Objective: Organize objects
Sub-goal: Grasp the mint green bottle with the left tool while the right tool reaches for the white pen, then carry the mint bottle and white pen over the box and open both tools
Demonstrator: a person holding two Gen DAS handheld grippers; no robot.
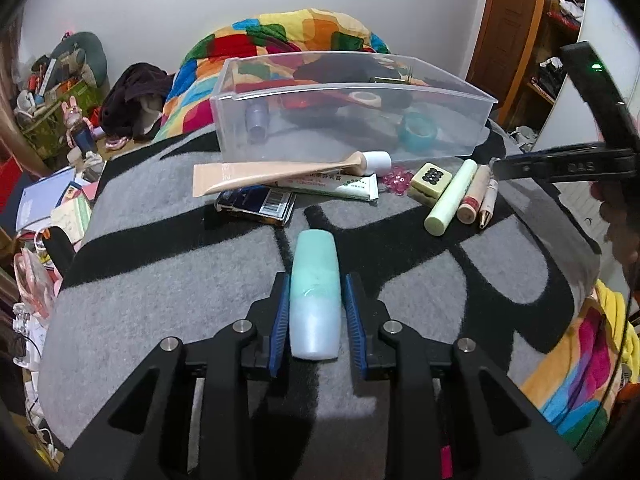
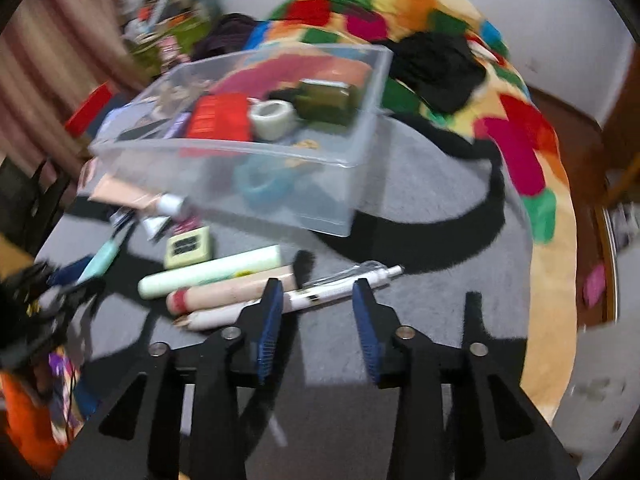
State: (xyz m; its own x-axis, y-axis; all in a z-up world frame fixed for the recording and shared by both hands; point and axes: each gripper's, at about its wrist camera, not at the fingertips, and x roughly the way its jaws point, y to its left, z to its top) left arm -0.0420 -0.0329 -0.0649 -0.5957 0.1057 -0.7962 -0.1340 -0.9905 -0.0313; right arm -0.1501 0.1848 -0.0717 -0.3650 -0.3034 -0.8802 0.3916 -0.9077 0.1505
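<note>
My left gripper (image 1: 315,282) is shut on a mint-green and pale-blue tube (image 1: 315,288), held over the grey blanket. Beyond it stands a clear plastic bin (image 1: 344,120) holding tape rolls and small items. In front of the bin lie a beige tube (image 1: 280,172), a white tube (image 1: 340,186), a mahjong tile (image 1: 431,178), a light-green stick (image 1: 450,196), a beige stick (image 1: 474,194) and a pen (image 1: 489,202). My right gripper (image 2: 318,292) is open, just above the white pen (image 2: 320,294). The bin (image 2: 248,152), the green stick (image 2: 208,272) and the beige stick (image 2: 228,292) show there too.
A dark packet with a barcode (image 1: 260,206) lies near the beige tube. A colourful quilt (image 1: 280,40) is piled behind the bin. Clutter fills the floor at the left (image 1: 52,128). The right gripper's body (image 1: 568,164) shows at the right edge.
</note>
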